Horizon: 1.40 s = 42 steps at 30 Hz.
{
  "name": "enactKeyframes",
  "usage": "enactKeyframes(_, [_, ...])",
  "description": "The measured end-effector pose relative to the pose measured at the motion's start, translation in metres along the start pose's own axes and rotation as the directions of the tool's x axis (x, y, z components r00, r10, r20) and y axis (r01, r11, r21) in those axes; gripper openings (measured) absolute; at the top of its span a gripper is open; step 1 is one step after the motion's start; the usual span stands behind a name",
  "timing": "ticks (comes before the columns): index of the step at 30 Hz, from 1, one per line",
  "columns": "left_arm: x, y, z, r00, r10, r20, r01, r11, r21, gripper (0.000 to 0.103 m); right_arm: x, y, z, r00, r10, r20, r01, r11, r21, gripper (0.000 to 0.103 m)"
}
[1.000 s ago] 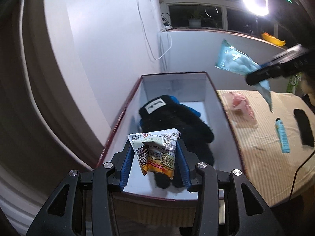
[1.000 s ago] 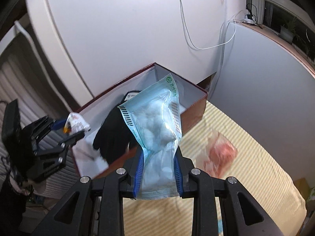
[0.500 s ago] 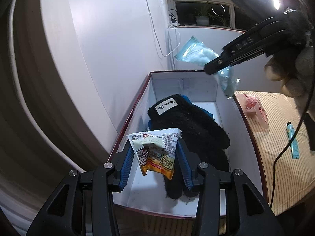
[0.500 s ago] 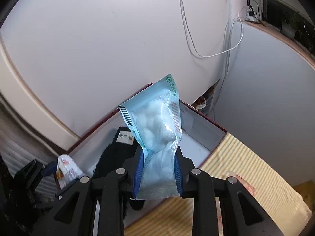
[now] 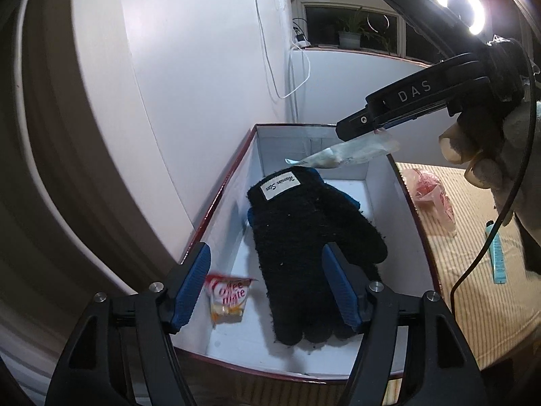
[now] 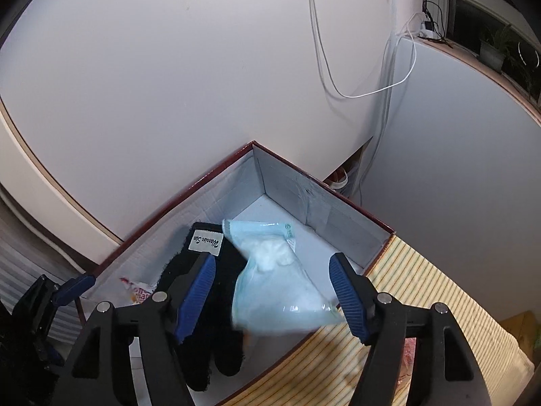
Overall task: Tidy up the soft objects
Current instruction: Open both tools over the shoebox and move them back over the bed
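Both sets of jaws apart, nothing held. Coffee sachet [image 5: 227, 299] on box [image 5: 216, 203] floor, lower left of frame. Cotton bag [image 6: 277, 284] mid-frame over glove [image 5: 304, 233]; may snag right wall, spill outside.

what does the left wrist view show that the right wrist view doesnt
Only the left wrist view shows the ring light, the pink bag and the light blue tube on the striped surface, and the right gripper from outside. Only the right wrist view shows the cotton ball bag in full, loose between open fingers. Both show the red box, the black glove, the coffee mate sachet and the left gripper, open.
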<state>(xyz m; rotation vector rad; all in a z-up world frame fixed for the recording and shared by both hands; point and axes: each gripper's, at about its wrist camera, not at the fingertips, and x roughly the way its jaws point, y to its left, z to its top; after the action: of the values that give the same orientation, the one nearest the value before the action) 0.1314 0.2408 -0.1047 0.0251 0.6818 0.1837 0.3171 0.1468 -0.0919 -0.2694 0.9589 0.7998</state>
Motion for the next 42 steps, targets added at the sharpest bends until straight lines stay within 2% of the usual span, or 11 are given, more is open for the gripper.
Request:
enactKeyframes(15, [-0.014,-0.007,0.004,1.000,-0.001,0.027,0.001,1.000,-0.002,0.068,-0.025,-0.009,-0.020,0.999,0.037,0.039,-0.038,0.999,0.022,0.066])
enactKeyframes(24, [-0.025,-0.011,0.006,0.999,-0.023,0.032,0.023,1.000,-0.019,0.068,-0.052,-0.007,-0.040,0.997,0.020,0.069,-0.019,1.000,-0.009,0.066])
enactKeyframes(30, [-0.035,-0.007,0.007,0.998,-0.054,0.036,0.056,0.997,-0.061,0.068,-0.071,-0.011,-0.060,0.996,0.031,0.079,-0.030,1.000,-0.003,0.066])
enactKeyframes(42, [-0.058,-0.014,0.003,0.995,-0.076,0.068,0.080,0.995,-0.061,0.070,-0.121,-0.032,-0.112,0.990,0.016,0.139,-0.020,0.999,0.025,0.067])
